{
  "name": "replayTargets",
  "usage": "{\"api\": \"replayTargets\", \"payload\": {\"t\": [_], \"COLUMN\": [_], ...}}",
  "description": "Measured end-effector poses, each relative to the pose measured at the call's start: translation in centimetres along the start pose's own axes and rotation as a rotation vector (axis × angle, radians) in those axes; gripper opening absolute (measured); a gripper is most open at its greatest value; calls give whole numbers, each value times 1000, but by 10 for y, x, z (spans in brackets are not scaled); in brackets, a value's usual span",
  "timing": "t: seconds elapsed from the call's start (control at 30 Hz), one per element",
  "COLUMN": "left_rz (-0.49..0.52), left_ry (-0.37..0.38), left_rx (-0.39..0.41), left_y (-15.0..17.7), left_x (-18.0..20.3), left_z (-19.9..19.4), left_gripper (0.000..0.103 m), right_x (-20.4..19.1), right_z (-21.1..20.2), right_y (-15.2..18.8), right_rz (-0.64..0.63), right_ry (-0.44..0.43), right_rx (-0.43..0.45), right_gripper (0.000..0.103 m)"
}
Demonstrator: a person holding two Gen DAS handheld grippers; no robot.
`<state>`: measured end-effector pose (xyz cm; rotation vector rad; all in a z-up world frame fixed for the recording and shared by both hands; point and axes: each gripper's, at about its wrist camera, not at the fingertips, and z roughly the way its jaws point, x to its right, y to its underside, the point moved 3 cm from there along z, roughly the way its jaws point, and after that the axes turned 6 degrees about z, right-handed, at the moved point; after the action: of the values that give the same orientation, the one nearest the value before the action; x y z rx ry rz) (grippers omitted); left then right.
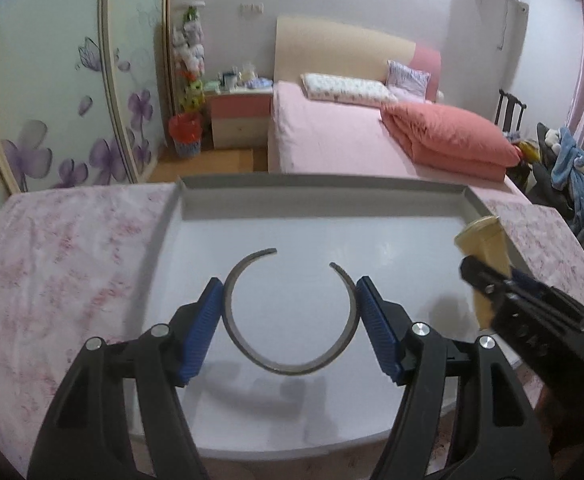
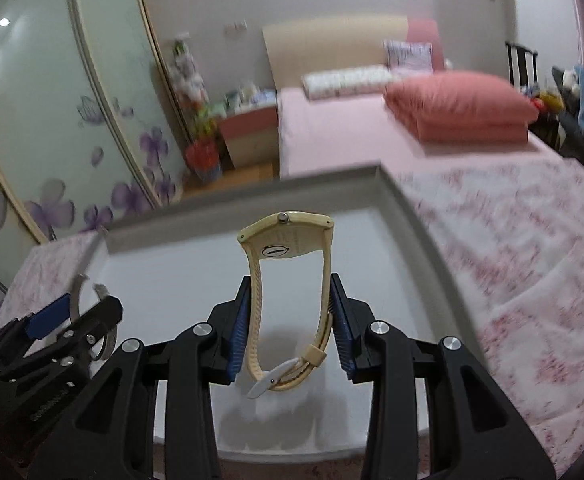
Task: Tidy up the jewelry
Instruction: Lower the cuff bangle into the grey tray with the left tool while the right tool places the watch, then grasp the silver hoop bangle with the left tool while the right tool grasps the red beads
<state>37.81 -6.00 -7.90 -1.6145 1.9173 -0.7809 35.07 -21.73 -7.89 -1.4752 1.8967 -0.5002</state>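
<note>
My left gripper (image 1: 290, 294) is shut on a grey open metal bangle (image 1: 292, 366), held by its two sides just above the white tray (image 1: 196, 240). The bangle's opening points away from me. My right gripper (image 2: 290, 308) is shut on a cream yellow wristwatch (image 2: 288, 236), its blue pads pressing the strap on both sides, the watch case up and away, the buckle hanging low. The watch hangs over the tray (image 2: 407, 216). The right gripper and watch (image 1: 485, 240) show at the right of the left wrist view; the left gripper (image 2: 72, 312) with the bangle shows at the left of the right wrist view.
The tray lies on a table with a pink floral cloth (image 1: 60, 264). Behind it are a pink bed (image 1: 331, 136) with a folded coral quilt (image 1: 447, 136), a nightstand (image 1: 240, 118), a red bin (image 1: 186, 132) and flowered wardrobe doors (image 1: 52, 100).
</note>
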Motion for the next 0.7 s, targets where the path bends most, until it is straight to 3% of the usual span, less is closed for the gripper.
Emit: {"api": "replayTargets", "payload": {"t": [0.1, 0.2, 0.5, 0.7], "left_rz": [14, 20, -42, -45], "left_ry": [6, -4, -16, -51], "left_rx": [-29, -27, 46, 44], "left_y": [3, 2, 0, 34], "left_x": [1, 0, -30, -63], "left_z": [9, 12, -39, -86], "left_gripper": [67, 77, 77, 77], "right_x": [4, 6, 11, 8], "right_z": [4, -2, -65, -115], "right_y": [4, 1, 3, 22], "right_rz": [12, 18, -6, -53], "right_ry": [6, -1, -47, -94], "right_rx": [-33, -16, 74, 127], "right_gripper": [45, 58, 59, 62]}}
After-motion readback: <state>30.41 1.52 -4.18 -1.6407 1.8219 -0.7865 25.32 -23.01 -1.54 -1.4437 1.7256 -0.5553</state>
